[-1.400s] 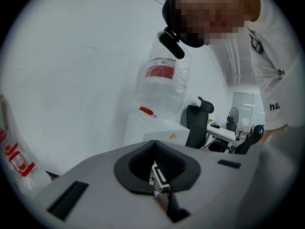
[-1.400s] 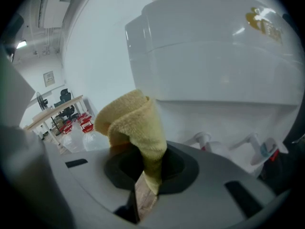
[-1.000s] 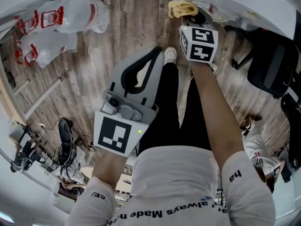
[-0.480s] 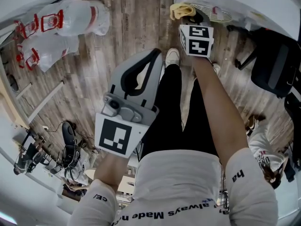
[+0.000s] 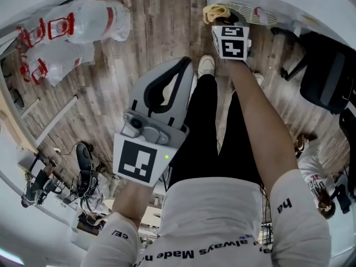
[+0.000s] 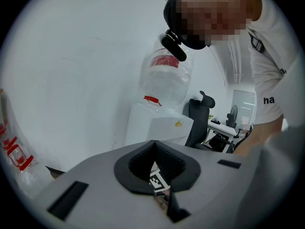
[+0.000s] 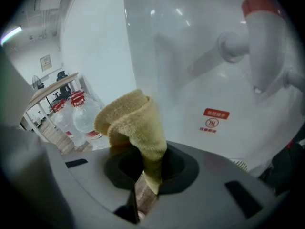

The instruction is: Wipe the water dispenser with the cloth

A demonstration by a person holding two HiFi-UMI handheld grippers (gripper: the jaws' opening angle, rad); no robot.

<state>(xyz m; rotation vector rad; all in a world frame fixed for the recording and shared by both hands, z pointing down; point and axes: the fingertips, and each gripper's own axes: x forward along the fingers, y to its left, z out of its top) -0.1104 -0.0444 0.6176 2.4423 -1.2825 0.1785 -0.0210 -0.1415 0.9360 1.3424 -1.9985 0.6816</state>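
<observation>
Right gripper (image 7: 144, 178) first: its jaws are clamped together on the lower tail of the yellow cloth (image 7: 131, 123), and the rest of the cloth stands up above them in a loose folded wad. Just past that wad is the white front panel of the water dispenser (image 7: 190, 80). The red-topped tap (image 7: 259, 37) is up at the panel's right and a small red label (image 7: 213, 119) sits lower down. The cloth looks right beside the panel, but I can't tell whether it is touching.

The left gripper (image 6: 159, 197) has its jaws together on nothing and is held low by the person's legs, well away from the dispenser.

To my eye this is the approach to the wiping stroke. To do it well, lead with the broad fold of the cloth, not the grey jaw tips, so only fabric meets the plastic. Press lightly and run even, overlapping passes across the panel. Near the tap, slow down and work around the spout, because a knock on the lever could let water out. The grip is only on the tail, so a hard drag might pull the cloth loose.
</observation>
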